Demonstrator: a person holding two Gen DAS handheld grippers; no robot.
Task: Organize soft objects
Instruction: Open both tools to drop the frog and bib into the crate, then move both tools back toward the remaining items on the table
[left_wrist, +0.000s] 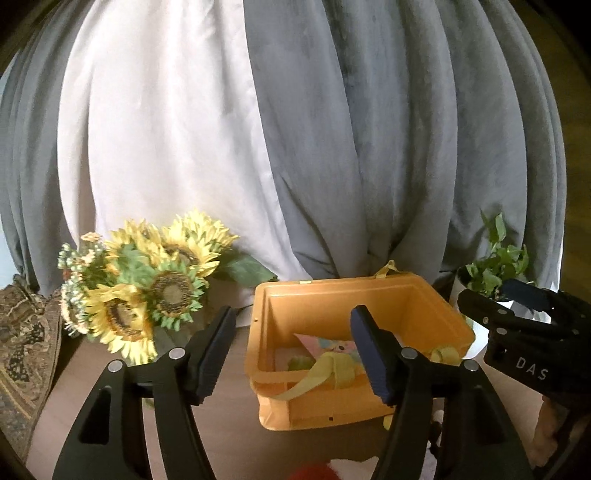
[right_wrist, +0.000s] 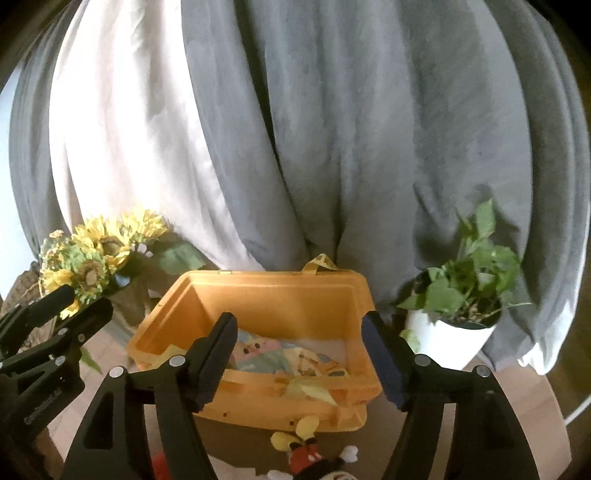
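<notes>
An orange plastic bin stands on the wooden table, tilted toward me. Inside lie a pastel printed cloth and yellow-green ribbon-like fabric. A Mickey Mouse plush lies on the table in front of the bin. My left gripper is open and empty, above the bin's near left side; it also shows in the right wrist view. My right gripper is open and empty over the bin's front; it shows at the right of the left wrist view.
A sunflower bouquet stands left of the bin. A potted green plant in a white pot stands right of it. Grey and white curtains hang behind. A patterned cloth lies at far left.
</notes>
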